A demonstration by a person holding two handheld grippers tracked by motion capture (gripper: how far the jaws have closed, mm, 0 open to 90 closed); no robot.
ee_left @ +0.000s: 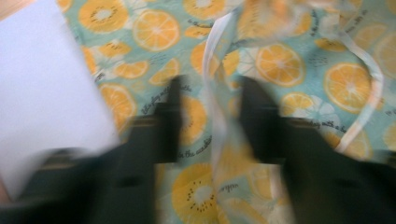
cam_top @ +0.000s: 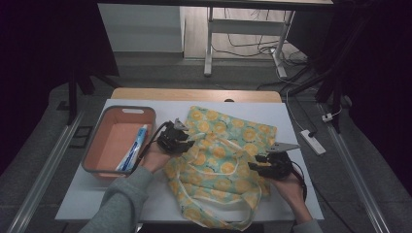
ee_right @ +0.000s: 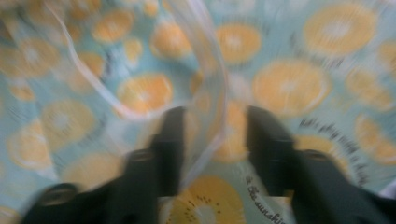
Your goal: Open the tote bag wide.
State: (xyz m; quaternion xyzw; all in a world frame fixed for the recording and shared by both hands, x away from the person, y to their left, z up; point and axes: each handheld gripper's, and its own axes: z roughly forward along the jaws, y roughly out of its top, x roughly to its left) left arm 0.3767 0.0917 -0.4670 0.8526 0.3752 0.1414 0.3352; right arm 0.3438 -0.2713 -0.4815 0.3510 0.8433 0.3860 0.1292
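Observation:
A teal cloth bag printed with orange slices lies flat in the middle of the white table. My left gripper is over the bag's left edge; in the left gripper view it is open, with a pale strap running between its jaws. My right gripper is over the bag's right part; in the right gripper view it is open too, and a pale strap passes between its jaws. Both gripper views are blurred.
A grey-rimmed orange basket stands at the table's left with a toothpaste tube inside. A white power strip lies off the table's right edge. Bare white table shows at the front left.

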